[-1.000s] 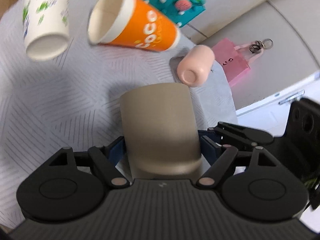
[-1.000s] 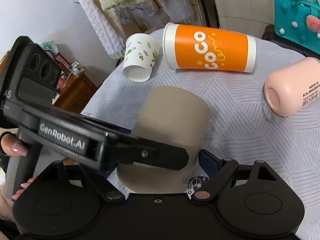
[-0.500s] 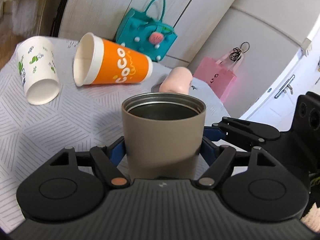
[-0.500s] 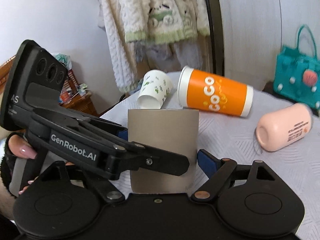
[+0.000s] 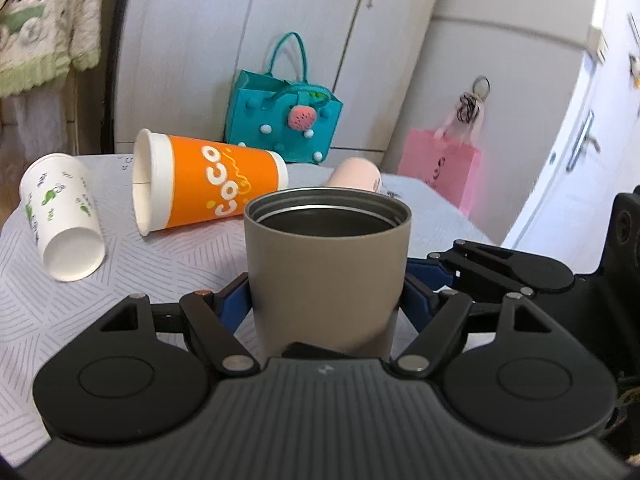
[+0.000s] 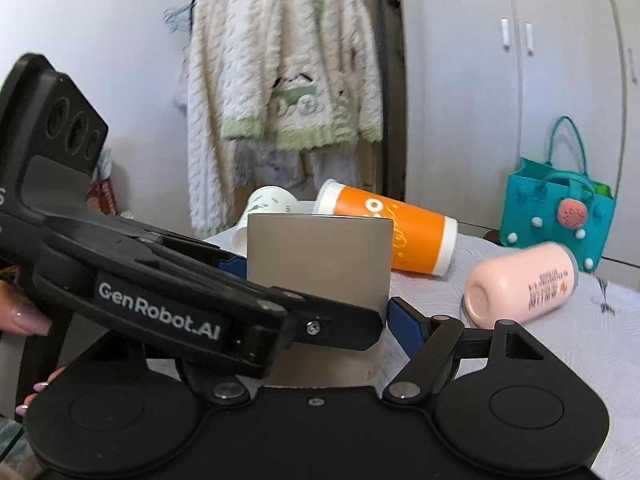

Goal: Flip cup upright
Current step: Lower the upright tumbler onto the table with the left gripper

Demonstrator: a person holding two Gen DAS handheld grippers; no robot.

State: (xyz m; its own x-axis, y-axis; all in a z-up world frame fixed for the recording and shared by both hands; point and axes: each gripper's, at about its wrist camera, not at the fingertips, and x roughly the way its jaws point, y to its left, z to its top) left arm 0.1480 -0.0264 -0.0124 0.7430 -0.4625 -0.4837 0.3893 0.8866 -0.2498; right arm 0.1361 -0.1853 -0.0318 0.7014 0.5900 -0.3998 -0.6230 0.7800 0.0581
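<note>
Left wrist alone shows the taupe cup (image 5: 326, 268) upright, open-mouthed; both grippers' fingers (image 5: 230, 306) clasp it.

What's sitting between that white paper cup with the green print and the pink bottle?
The orange cup, lying on its side on the tablecloth, sits between the white paper cup and the pink bottle. The left wrist view shows this best.

"CoCo" on orange cup (image 5: 216, 190) ("GenRobot.AI" on left tongs (image 6: 160, 312))
</note>
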